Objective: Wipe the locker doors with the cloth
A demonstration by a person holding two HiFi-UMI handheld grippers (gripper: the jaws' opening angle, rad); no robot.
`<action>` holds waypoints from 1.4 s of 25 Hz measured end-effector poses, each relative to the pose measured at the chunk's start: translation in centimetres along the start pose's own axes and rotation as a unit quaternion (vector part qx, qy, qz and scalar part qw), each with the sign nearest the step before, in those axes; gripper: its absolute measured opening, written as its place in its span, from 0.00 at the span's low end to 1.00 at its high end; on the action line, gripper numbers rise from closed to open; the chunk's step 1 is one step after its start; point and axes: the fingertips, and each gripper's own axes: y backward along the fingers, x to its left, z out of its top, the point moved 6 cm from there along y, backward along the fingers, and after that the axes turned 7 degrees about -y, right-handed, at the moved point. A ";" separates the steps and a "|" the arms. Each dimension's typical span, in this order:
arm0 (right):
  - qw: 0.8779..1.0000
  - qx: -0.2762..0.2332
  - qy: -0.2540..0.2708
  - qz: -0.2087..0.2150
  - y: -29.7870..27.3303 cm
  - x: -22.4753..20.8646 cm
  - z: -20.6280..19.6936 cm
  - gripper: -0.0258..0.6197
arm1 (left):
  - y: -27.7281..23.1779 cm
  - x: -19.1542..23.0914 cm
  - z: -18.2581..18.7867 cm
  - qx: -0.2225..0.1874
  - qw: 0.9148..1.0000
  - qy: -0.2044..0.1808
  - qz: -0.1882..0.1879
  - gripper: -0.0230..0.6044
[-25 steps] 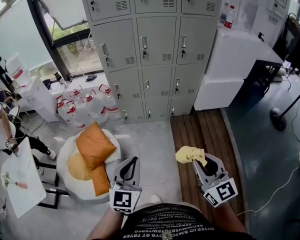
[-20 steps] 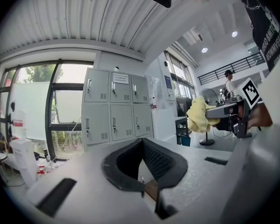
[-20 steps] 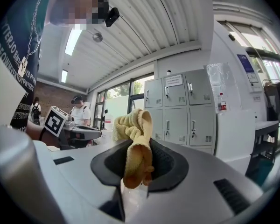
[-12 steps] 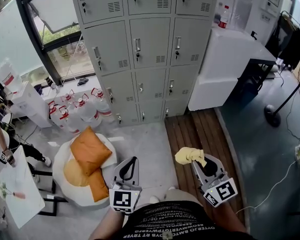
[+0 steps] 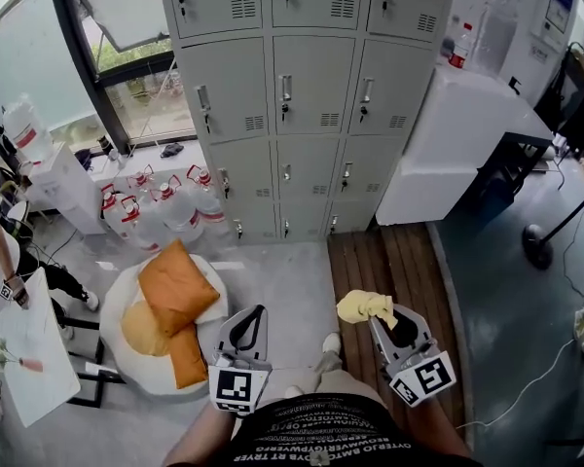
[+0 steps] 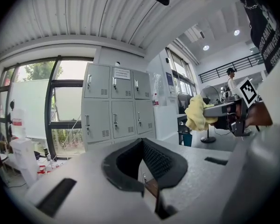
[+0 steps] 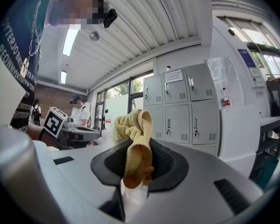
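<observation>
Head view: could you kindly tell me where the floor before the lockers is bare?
The grey floor between the orange cushions and the wooden decking is bare up to the lockers; the decking too. Crowded at left: water jugs, cushions.

The head view looks from above the person, forward and steeply down: the black printed shirt (image 5: pixel 316 441) sits at 6 o'clock and the bank of grey metal lockers (image 5: pixel 307 95) stands well off at 12 o'clock. The left gripper view rides low, just behind the left tool (image 6: pixel 142 146). It faces along the jaws to those lockers, far off near centre, with the right tool (image 6: pixel 206 115) at 3 o'clock. The right gripper view looks along its own jaws, with the yellow terry cloth (image 7: pixel 135 125) close at centre, the lockers at 3 o'clock and the left tool at 9 o'clock. All three views share the lockers and both tools.
</observation>
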 end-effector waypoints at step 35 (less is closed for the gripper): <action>0.998 0.026 -0.002 0.058 -16.8 -19.1 1.2 0.17 | -22.2 4.8 1.0 0.034 0.998 -0.004 0.049 0.04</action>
